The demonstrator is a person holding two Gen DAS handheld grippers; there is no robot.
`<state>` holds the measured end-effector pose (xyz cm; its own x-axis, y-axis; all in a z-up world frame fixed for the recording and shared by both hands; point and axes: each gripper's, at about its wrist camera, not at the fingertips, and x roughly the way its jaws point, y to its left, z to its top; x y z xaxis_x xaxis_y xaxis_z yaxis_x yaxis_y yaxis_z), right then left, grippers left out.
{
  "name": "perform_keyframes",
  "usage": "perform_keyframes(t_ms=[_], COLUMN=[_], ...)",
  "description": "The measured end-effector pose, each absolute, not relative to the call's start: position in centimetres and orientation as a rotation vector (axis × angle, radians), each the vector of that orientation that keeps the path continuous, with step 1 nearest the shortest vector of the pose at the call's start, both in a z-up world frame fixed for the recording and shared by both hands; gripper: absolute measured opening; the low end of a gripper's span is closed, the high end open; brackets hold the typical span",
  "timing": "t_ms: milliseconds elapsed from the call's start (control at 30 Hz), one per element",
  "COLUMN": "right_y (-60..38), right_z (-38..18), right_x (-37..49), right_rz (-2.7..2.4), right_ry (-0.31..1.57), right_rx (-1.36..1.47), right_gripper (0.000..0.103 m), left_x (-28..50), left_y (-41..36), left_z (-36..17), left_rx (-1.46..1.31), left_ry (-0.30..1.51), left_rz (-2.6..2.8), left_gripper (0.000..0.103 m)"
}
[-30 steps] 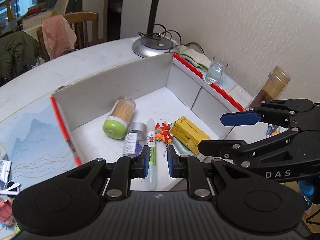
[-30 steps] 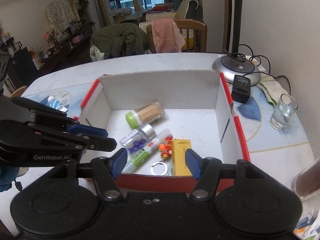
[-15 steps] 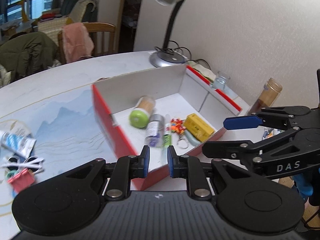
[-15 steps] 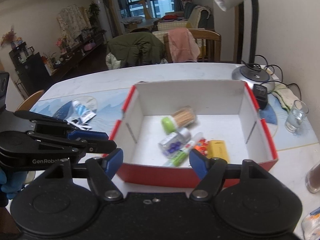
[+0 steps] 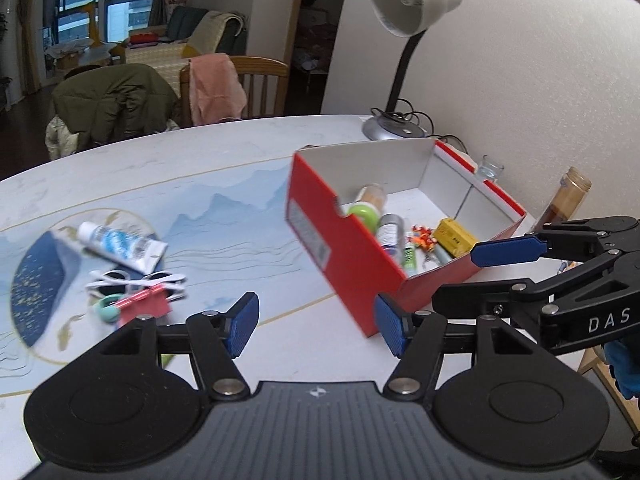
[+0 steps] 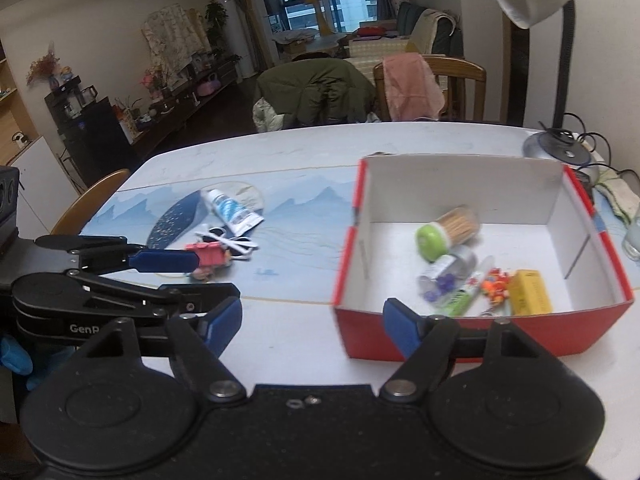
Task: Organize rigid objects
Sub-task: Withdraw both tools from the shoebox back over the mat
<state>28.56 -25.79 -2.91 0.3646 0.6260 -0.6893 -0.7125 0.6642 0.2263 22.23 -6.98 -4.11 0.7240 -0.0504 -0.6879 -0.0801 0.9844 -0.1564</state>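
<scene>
A red box [image 5: 352, 264] with a white inside [image 6: 472, 328] stands on the table and holds a green-lidded toothpick jar [image 6: 444, 232], a small clear bottle [image 6: 448, 270], a pen, a toy keychain and a yellow box [image 6: 528, 292]. Left of it lie a white tube [image 5: 120, 246], white sunglasses [image 5: 136, 282] and a red clip [image 5: 146, 306]. My left gripper [image 5: 316, 326] is open and empty above the table, near the box's front corner. My right gripper [image 6: 312, 322] is open and empty, in front of the box.
A desk lamp [image 5: 404, 12] stands behind the box with its base and cables by the wall. A small glass [image 5: 490, 168] and a brown jar [image 5: 568, 200] stand right of the box. Chairs with a jacket [image 6: 316, 92] and a pink cloth stand behind the table.
My left gripper has opened and drawn back from the box, turning left toward the loose items. My right gripper has also pulled back and stays open.
</scene>
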Motion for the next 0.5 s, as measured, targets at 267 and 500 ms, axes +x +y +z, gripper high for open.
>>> perform_keyframes(t_ms=[267, 500], right_y=[-22.0, -18.2], right_z=[-3.2, -3.5], right_x=[27.0, 26.5], right_rz=[0.864, 0.88], right_ry=[0.844, 0.851], right_rx=[-0.13, -0.113], right_gripper=[0.082, 0.089], left_x=[19.2, 17.8], left_y=[-3.0, 0.3], left_z=[-4.7, -5.8], left_rx=[-0.203, -0.214], left_ry=[0.764, 0.792], left_rz=[0.048, 0.069], left_gripper=[0.08, 0.084])
